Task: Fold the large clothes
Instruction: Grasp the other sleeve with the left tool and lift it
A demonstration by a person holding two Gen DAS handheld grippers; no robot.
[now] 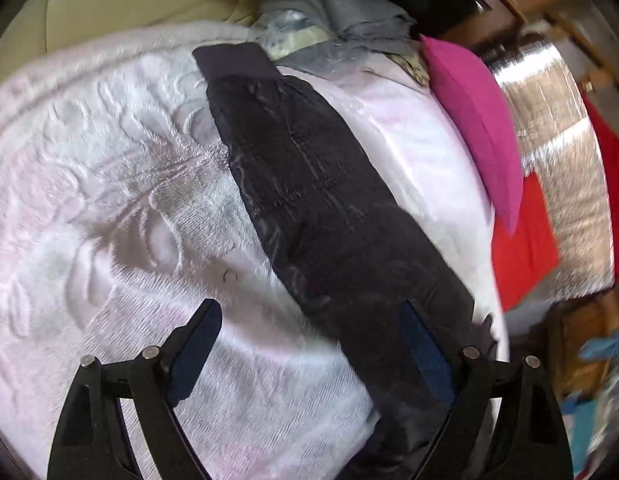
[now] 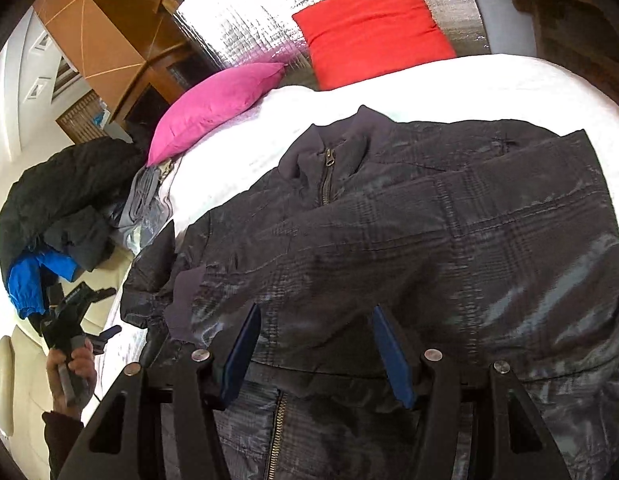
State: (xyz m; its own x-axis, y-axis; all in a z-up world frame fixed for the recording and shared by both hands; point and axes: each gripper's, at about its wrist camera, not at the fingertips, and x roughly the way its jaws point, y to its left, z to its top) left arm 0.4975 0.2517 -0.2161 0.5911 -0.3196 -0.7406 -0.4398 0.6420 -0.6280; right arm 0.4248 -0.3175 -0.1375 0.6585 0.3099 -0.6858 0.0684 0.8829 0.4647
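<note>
So far the dark jacket (image 2: 409, 216) lies zipped and face up across the middle of the bed (image 2: 469, 80), collar toward the pillows. One sleeve (image 1: 309, 184) is stretched out flat over the pale embossed blanket (image 1: 109, 200), cuff toward the far edge; the other seems laid across the chest. Judged from that, folding has only begun: the body is still full length.

Left tongs (image 1: 309, 356) stand wide apart over the sleeve's near end, gripping nothing. Right tongs (image 2: 317, 352) hover half open over the jacket's lower front, with cloth below them; pads not seen pressing.

Room: pink pillow (image 2: 217, 108) and red pillow (image 2: 373, 24) at the head edge against silver quilted foil (image 2: 245, 28). Heap of other clothes (image 2: 65, 200) off the left edge. Wooden furniture (image 2: 109, 28) behind.
</note>
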